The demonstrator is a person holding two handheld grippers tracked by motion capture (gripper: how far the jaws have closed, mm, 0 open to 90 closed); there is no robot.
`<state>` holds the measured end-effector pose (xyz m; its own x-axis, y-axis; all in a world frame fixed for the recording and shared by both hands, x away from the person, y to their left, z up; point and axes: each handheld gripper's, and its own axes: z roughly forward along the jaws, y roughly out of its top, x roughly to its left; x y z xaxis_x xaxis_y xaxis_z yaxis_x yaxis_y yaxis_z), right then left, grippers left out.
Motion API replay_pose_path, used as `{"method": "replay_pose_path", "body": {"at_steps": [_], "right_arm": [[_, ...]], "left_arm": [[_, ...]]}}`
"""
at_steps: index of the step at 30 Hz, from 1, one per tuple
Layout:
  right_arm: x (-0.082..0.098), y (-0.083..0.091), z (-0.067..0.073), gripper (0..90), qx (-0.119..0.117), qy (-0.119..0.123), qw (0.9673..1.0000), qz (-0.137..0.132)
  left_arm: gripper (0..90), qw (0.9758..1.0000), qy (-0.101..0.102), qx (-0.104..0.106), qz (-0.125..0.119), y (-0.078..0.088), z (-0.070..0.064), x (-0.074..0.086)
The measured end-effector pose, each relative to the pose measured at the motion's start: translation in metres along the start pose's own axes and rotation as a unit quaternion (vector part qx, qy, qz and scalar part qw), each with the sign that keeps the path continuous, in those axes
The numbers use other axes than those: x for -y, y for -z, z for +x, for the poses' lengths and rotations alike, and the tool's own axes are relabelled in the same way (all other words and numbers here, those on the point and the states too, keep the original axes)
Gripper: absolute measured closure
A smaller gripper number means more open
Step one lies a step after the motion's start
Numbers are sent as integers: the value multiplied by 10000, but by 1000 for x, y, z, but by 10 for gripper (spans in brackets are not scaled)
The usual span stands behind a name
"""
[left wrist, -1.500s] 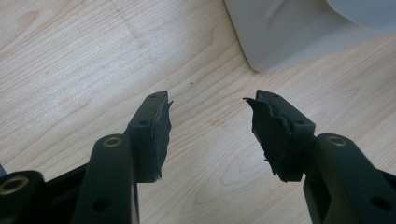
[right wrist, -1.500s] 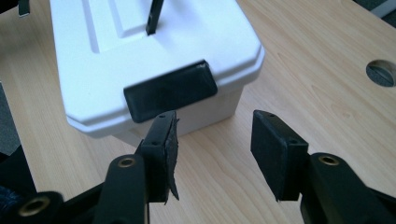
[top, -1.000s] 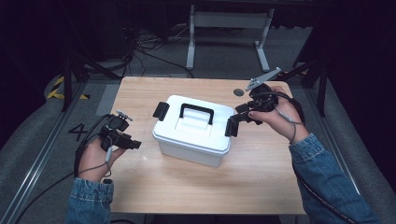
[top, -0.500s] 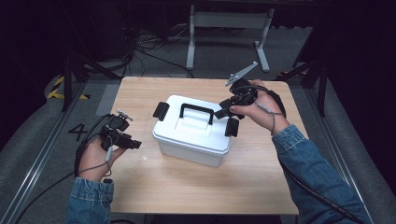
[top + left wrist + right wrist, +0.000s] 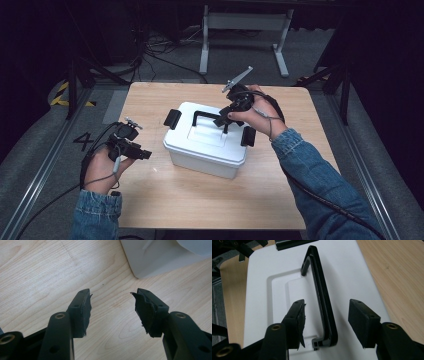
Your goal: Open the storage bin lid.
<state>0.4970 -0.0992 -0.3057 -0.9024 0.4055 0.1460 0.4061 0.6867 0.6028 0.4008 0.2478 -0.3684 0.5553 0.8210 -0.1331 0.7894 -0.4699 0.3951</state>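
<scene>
The right claw (image 5: 325, 315) is hanging wide open, straddling the black handle (image 5: 322, 297) of the white box (image 5: 200, 150) without gripping it. The left claw (image 5: 112, 305) is waiting open and empty over the worktop (image 5: 210, 200), left of the box. Grasping and lifting are remaining.

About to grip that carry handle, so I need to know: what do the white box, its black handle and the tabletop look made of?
Storage box: looks like moulded plastic, white, smooth with a faint sheen and rounded edges. Handle: likely hard black plastic, semi-gloss, ribbed with moulded seams. Table: pale wood grain, matte, perhaps laminate rather than solid wood.

Black 4 (image 5: 83, 141) – on grey floor (image 5: 45, 150)
</scene>
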Motion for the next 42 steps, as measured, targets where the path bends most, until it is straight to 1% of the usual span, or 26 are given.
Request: {"method": "replay_pose_path", "body": {"at_steps": [3,6,9,10,11,12,15,16,18,20,21,24,27,30,35,39,42], "right_arm": [[-6,-8,0,509,-29,45,10000,58],[-11,-14,0,534,-47,74,9999,121],[-15,-20,1,553,-32,99,9998,195],[-16,-22,1,579,-51,109,9997,233],[-16,-22,1,579,-51,109,9997,233],[-17,-24,1,611,-34,131,9995,282],[-19,-24,2,663,-35,175,9994,310],[-19,-24,2,663,-35,175,9994,310],[-20,-23,4,722,18,222,9992,318],[-21,-20,6,773,38,298,9991,293],[-22,-18,8,784,39,332,9990,290],[-25,-16,15,819,-34,503,9980,390],[-28,-15,20,836,-93,634,9969,466],[-28,-15,22,840,-75,718,9962,481],[-29,-14,22,844,-126,756,9961,442],[-31,-11,23,845,-93,796,9959,422],[-33,-5,23,846,-57,776,9964,336]], "left_arm": [[470,10000,-37,-34,-4,0,0,-1],[469,10000,-8,7,10,0,-1,-1],[469,10000,-14,5,10,0,-1,-1],[469,10000,-17,9,10,0,-1,-1],[469,10000,-17,9,10,0,-1,-1],[469,10000,-12,15,5,0,-1,-1],[469,10000,-16,17,2,0,-1,-1],[468,10000,-16,17,2,0,-1,-1],[468,10000,-23,15,5,0,-1,-1],[468,10000,-23,16,5,0,-1,-1],[468,10000,-21,17,3,0,-1,-1],[468,10000,-47,4,7,0,-1,-2],[468,10000,-44,7,1,0,-2,-2],[468,10000,-53,6,16,0,-2,-2],[468,10000,-42,17,13,-1,-2,-2],[468,10000,-32,18,2,-1,-2,-2],[468,10000,-41,20,5,-1,-1,-2]]}}
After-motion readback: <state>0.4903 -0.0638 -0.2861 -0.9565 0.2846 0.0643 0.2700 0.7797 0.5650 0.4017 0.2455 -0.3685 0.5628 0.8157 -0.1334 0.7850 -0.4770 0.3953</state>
